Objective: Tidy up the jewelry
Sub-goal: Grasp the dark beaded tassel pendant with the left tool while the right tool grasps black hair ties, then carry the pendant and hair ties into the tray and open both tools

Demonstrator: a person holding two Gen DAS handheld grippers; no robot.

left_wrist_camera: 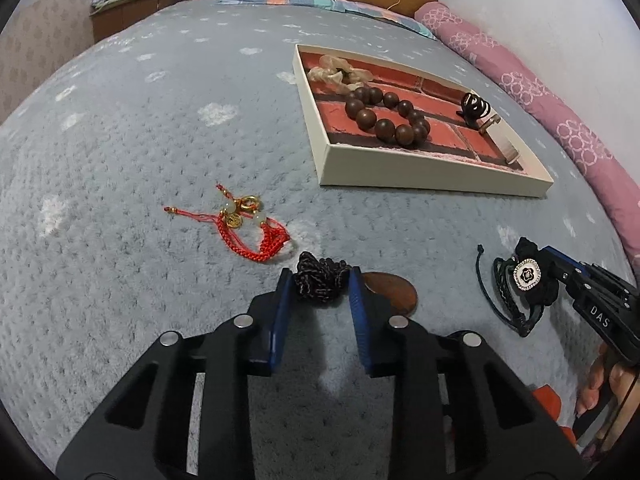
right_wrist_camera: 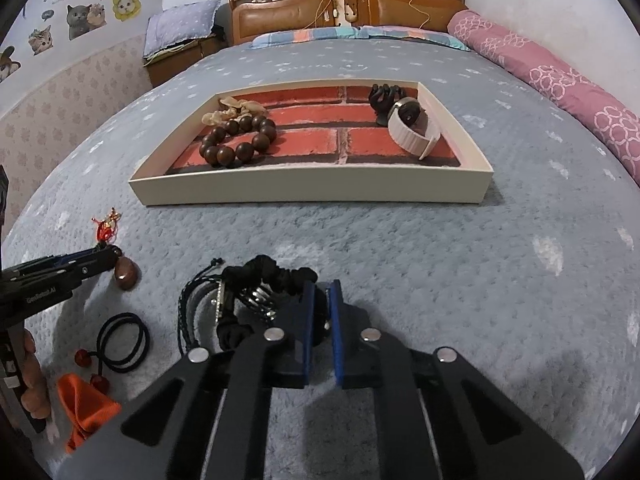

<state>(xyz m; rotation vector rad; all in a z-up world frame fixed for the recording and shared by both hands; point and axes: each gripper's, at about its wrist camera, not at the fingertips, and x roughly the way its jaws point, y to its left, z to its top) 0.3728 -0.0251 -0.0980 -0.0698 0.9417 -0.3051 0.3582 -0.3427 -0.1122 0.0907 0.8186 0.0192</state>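
A cream tray point(right_wrist_camera: 312, 192) with a brick-pattern floor lies on the bed; it also shows in the left wrist view point(left_wrist_camera: 420, 176). It holds a brown bead bracelet point(right_wrist_camera: 238, 140), a beige scrunchie point(right_wrist_camera: 232, 108), a black claw clip point(right_wrist_camera: 382, 100) and a white-strap watch point(right_wrist_camera: 416, 128). My left gripper point(left_wrist_camera: 322, 280) is shut on a dark braided cord bundle point(left_wrist_camera: 320, 280) with a brown pendant point(left_wrist_camera: 390, 290). My right gripper point(right_wrist_camera: 319, 312) is shut on a black scrunchie point(right_wrist_camera: 276, 276) with a rhinestone flower charm point(left_wrist_camera: 527, 275). A red cord bracelet point(left_wrist_camera: 248, 228) lies to the left.
Black braided bracelets point(right_wrist_camera: 200, 300) lie beside the scrunchie. Black hair ties point(right_wrist_camera: 122, 342) with red beads and an orange cloth point(right_wrist_camera: 84, 404) lie at the near left. A pink rolled quilt point(right_wrist_camera: 560, 84) runs along the right, with a wooden headboard point(right_wrist_camera: 344, 8) behind.
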